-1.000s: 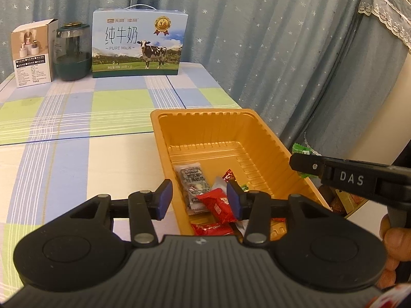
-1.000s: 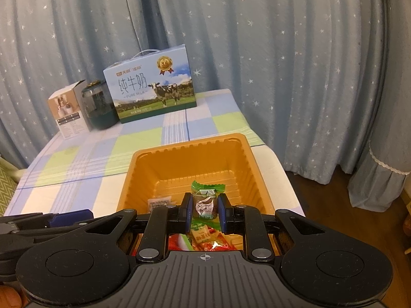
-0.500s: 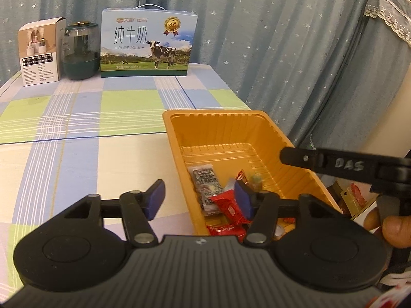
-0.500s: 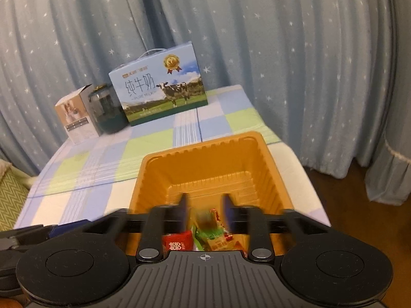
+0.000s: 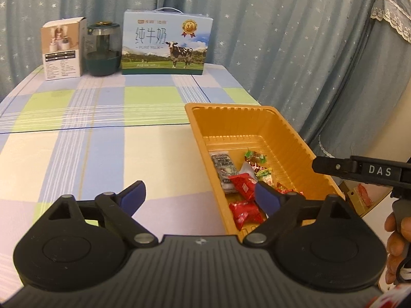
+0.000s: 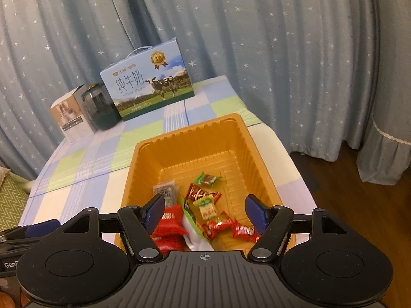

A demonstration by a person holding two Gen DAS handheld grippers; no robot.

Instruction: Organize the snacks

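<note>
An orange plastic tray [image 6: 241,138] stands at the table's near right corner and also shows in the left wrist view [image 5: 290,133]. It holds several wrapped snacks: a green-ended candy [image 6: 208,179], red packets [image 6: 170,222], a grey sachet [image 6: 165,191]. My right gripper [image 6: 205,214] is open and empty above the tray's near end. My left gripper [image 5: 199,197] is open and empty, straddling the tray's left wall. The right gripper's finger [image 5: 359,170] shows at the right of the left wrist view.
At the table's far edge stand a blue milk carton box [image 5: 167,47], a dark green jar [image 5: 102,48] and a small white box [image 5: 63,48]. The checked tablecloth [image 5: 102,133] lies left of the tray. Starred curtains hang behind. Wooden floor [image 6: 359,205] lies to the right.
My right gripper held a green-ended candy over the tray, then opened; the candy now lies in the tray. Both grippers have drawn back a little; the left opened wider.
</note>
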